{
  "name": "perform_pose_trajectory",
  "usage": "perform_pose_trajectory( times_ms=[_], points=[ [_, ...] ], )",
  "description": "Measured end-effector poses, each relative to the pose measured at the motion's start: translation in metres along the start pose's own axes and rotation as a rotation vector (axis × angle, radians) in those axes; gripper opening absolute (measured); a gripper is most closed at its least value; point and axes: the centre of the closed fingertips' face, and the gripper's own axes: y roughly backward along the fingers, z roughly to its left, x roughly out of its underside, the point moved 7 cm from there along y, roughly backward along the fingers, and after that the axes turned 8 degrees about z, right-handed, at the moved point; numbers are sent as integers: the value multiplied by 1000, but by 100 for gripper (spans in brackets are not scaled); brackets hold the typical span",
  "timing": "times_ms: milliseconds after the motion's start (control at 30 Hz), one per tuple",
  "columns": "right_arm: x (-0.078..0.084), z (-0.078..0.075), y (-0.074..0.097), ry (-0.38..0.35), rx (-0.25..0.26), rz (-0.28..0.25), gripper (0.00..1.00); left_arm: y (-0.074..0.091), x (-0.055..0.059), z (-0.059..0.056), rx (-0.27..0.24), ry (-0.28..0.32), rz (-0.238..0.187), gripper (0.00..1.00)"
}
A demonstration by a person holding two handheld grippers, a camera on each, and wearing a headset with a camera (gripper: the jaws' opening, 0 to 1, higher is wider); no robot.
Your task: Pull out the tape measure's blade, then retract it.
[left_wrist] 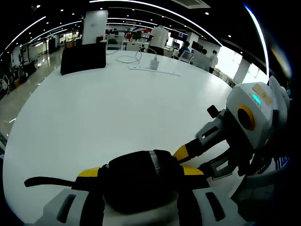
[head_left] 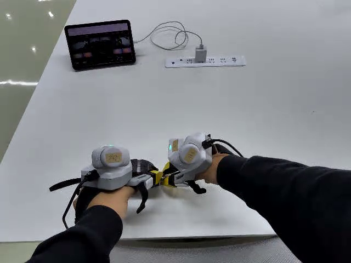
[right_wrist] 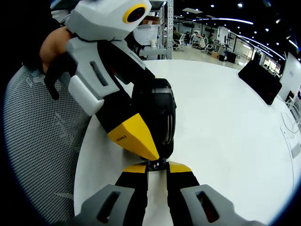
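Table [head_left: 219, 109]: white and wide; everything sits on it.
Chair [right_wrist: 42, 141]: grey mesh, at the left of the right gripper view, beside the table's edge.
Tablet [head_left: 100, 44]: dark, propped up at the upper left of the head view; its screen shows lit tiles, writing too small to read.
Power strip [head_left: 219, 61]: white, top centre, with a white charger [head_left: 201, 55] plugged in and a looped cable [head_left: 167, 35] running towards the tablet.
Left gripper [left_wrist: 138, 172]: lower centre of the head view, yellow-tipped jaws clamped on either side of the tape measure; small dark letters on one yellow pad, unreadable.
Right gripper [right_wrist: 157, 168]: tip to tip with the left one, jaws almost together, pinching a small dark end tab [right_wrist: 157, 164].
Tape measure [right_wrist: 157, 113]: black, on the table between the grippers; no brand legible.
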Motion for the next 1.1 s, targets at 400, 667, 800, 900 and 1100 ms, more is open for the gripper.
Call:
perform_pose_trajectory(
  times_ms=[400,667,800,900,1100],
  points=[
    [-1,-2,-3,-5,-2,-10,10,0,0,0,5,3,-3,59],
    [-1,-2,-4,-14,3,-24,11,0,0,1,5,5,-3,60],
    [0,-1,-3,-17,7,-27,11,0,0,1,4,7,-3,60],
    [-1,-1,-3,-22,8,-27,11,0,0,1,7,13,-9,60],
    [-1,1,-3,-22,9,-27,11,0,0,1,7,12,-9,61]
  ],
)
